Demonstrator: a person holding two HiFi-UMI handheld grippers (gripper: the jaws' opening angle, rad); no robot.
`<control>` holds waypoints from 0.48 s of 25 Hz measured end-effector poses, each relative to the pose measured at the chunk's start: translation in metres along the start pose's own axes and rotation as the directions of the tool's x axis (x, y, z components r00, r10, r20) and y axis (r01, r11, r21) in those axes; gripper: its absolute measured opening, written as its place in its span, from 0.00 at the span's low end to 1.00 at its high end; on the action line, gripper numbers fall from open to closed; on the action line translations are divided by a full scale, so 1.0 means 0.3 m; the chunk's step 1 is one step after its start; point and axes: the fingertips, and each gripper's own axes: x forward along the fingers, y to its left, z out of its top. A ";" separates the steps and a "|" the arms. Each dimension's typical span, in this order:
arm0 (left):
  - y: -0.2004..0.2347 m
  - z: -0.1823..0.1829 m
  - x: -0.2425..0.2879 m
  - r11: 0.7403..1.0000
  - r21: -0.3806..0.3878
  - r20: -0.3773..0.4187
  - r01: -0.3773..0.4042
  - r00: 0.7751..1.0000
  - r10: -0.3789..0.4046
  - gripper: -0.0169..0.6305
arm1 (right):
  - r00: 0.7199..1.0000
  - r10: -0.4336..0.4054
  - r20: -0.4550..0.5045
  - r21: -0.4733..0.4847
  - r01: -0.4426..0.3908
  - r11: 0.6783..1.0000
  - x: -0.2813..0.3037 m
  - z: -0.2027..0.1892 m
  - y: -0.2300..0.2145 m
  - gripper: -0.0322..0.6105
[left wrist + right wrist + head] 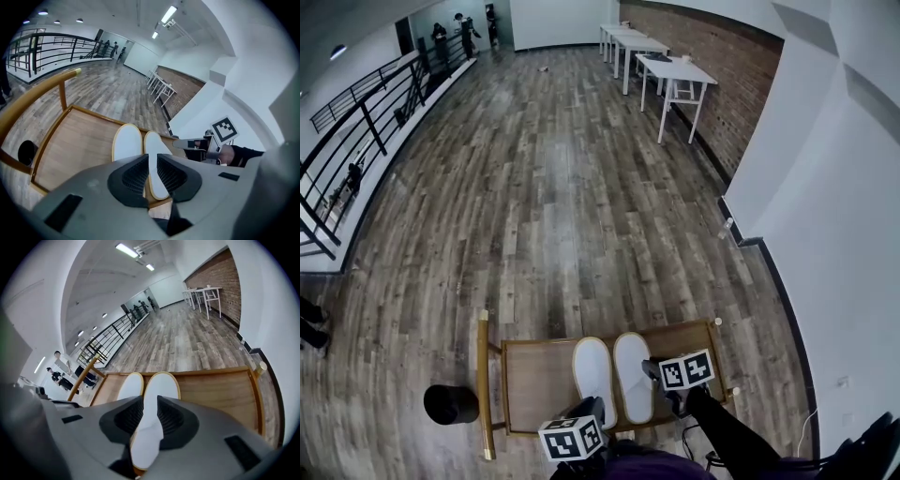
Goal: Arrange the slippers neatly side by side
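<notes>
The left slipper (593, 375) and right slipper (633, 375) lie flat, sides touching, mid-way along the low wooden table (539, 380), heels at its near edge. R gripper (150, 401): jaws parted w/ the right slipper's heel in the gap, pads apparently not biting (low there prob. to square that heel w/ its mate). L gripper (149, 157) hangs over the near edge, jaws apart, nothing between. The pair looks aligned, so the task is prob. done.
</notes>
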 end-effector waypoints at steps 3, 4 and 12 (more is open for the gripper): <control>0.021 -0.025 -0.027 0.999 -0.001 0.010 -0.038 0.999 0.038 0.06 | 0.997 -0.035 -0.076 -0.030 0.033 0.999 0.053 -0.011 -0.036 0.16; 0.028 -0.022 -0.036 0.999 0.002 0.016 -0.051 0.999 0.051 0.05 | 0.994 -0.037 -0.104 -0.029 0.035 0.999 0.071 -0.019 -0.045 0.16; 0.090 -0.011 -0.102 0.996 -0.036 0.057 -0.086 0.995 0.088 0.03 | 0.973 -0.081 -0.215 -0.027 0.077 0.997 0.158 -0.069 -0.066 0.16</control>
